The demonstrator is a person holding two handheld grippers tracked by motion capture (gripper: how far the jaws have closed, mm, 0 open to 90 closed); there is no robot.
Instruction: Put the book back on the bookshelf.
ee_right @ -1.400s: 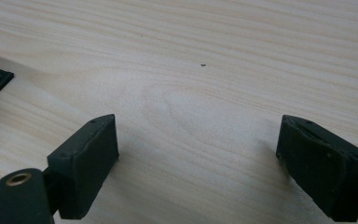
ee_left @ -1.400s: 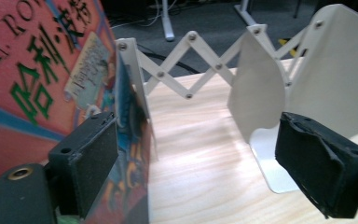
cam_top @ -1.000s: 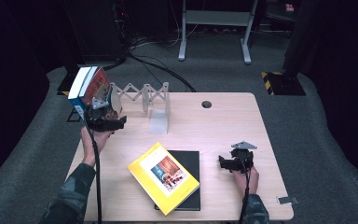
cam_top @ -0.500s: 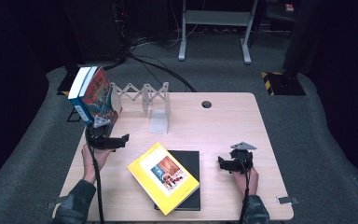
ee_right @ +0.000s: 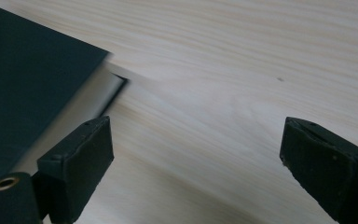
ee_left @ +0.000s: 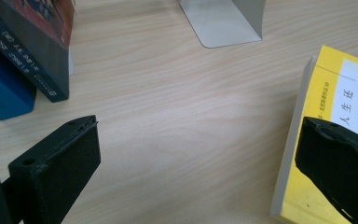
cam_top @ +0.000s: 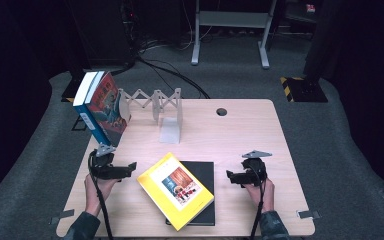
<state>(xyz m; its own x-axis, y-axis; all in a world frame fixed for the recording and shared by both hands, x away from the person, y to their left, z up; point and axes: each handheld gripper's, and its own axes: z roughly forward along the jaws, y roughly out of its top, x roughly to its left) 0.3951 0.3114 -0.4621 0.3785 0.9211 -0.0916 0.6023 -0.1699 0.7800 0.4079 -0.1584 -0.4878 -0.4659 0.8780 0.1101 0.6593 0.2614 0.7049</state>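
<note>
Your bench (cam_top: 240, 135) is carrying a black book (cam_top: 206, 172), two leaning books (cam_top: 100, 107), a bookend (cam_top: 171, 129) and an accordion rack (cam_top: 147, 100).

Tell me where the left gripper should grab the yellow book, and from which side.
Probably the yellow book's left edge, approached from the left, where the open left gripper already points. The book lies flat and askew on the black book, and its left corner juts past that book over the bare table, so one jaw could likely slip underneath there and the other close on the cover.
</note>
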